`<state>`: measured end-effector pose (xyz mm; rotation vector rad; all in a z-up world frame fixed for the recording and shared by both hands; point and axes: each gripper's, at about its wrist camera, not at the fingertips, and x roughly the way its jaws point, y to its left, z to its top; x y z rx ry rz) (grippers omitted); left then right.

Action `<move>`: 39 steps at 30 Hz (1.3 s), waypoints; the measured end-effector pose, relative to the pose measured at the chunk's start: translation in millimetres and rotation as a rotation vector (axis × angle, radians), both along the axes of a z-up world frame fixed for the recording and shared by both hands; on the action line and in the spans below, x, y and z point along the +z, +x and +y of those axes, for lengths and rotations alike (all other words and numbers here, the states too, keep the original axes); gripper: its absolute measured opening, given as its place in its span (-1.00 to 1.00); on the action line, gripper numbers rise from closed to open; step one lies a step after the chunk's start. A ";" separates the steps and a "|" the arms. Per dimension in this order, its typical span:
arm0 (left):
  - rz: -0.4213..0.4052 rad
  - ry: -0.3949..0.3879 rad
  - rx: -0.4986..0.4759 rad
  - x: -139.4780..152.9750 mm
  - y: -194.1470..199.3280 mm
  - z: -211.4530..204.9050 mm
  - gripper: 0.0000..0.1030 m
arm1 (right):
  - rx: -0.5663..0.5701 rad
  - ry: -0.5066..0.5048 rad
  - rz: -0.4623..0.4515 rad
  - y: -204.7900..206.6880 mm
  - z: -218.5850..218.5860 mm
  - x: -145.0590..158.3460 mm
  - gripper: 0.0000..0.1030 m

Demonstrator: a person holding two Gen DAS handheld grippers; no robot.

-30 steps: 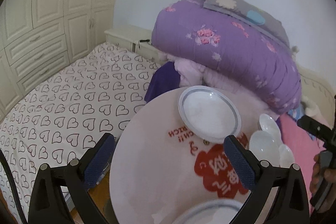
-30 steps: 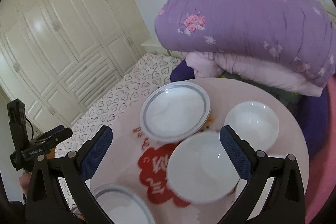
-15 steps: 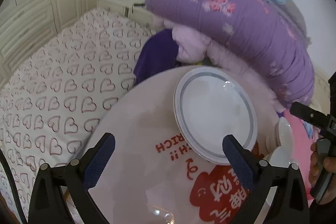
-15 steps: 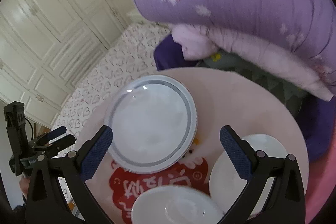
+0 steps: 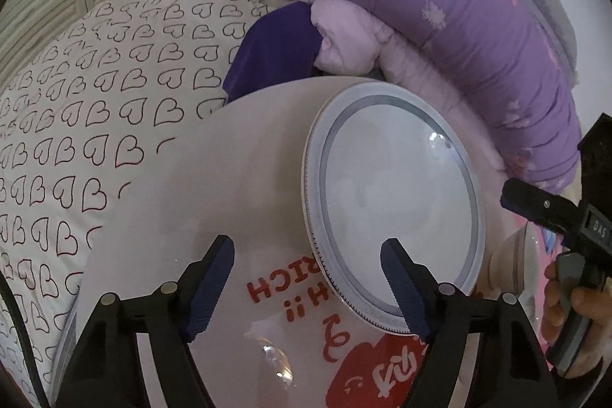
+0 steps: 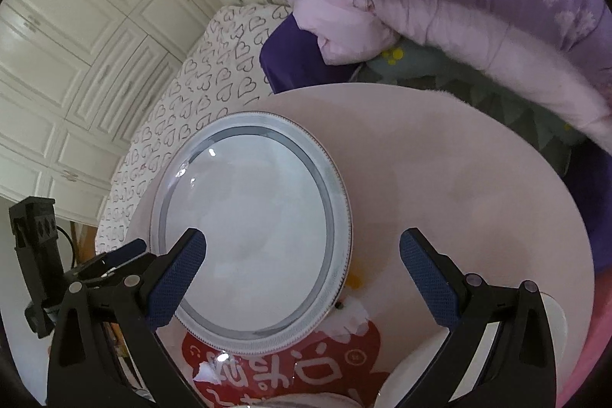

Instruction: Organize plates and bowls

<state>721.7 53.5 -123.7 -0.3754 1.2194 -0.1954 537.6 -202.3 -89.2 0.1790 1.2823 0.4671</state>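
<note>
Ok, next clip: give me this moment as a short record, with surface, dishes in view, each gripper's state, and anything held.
surface: round pink table with red print
dishes: grey-rimmed plate lying flat on the table; white bowl partly seen at the right wrist view's lower edge
left gripper: jaws closing, over the plate's near rim, not touching it
right gripper: open, over the plate's near edge
held: nothing in either gripper
background: purple quilt, heart-print bedsheet
</note>
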 end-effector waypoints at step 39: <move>0.017 -0.033 0.014 -9.3 -35.6 26.9 -0.63 | 0.055 0.061 0.025 -28.8 35.0 -12.7 -0.04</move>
